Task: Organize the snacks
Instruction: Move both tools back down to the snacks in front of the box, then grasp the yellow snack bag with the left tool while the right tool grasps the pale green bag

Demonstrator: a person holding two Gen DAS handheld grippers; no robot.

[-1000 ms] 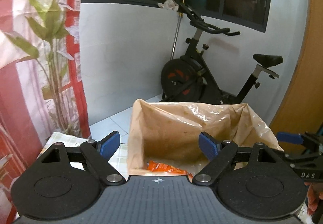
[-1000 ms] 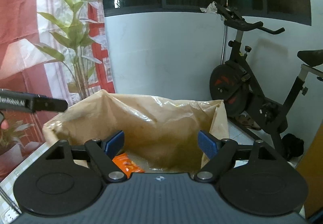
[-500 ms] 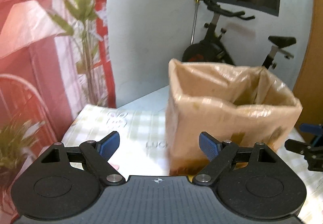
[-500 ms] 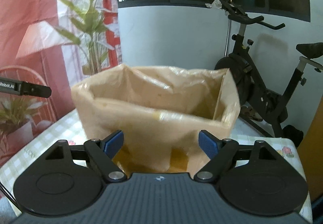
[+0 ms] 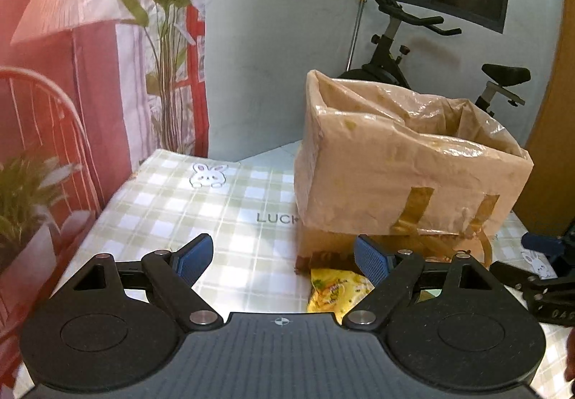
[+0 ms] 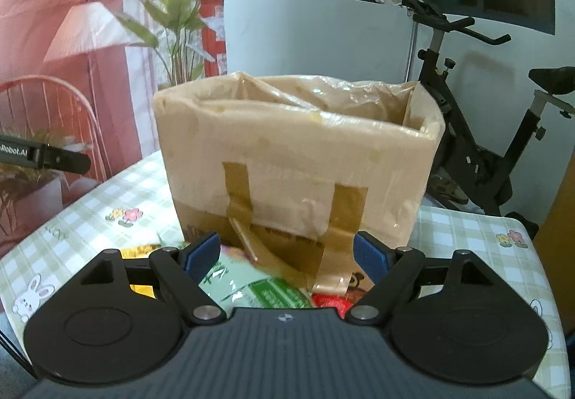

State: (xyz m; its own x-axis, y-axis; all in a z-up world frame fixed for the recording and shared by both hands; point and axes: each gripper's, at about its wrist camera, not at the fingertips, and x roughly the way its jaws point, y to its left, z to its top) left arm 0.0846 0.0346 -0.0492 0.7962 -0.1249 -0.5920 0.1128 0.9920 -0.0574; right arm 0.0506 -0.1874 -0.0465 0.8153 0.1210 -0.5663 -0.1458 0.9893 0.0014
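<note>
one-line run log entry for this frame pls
left gripper: open, empty | right gripper: open, empty | box: upright on table | yellow packet, green packet: on table before box

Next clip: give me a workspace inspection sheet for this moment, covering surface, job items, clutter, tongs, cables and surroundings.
Surface: table with checked cloth, bunny and flower prints.
Job's things: plastic-lined taped box, open top; yellow packet, green packet and red packet lying in front of it.
Clutter: nothing seen.
Grippers: left tongs open, empty; right tongs open, empty, above the green packet.
Cables: nothing seen.
Surroundings: exercise bike, printed curtain, white wall, dark windows.
</note>
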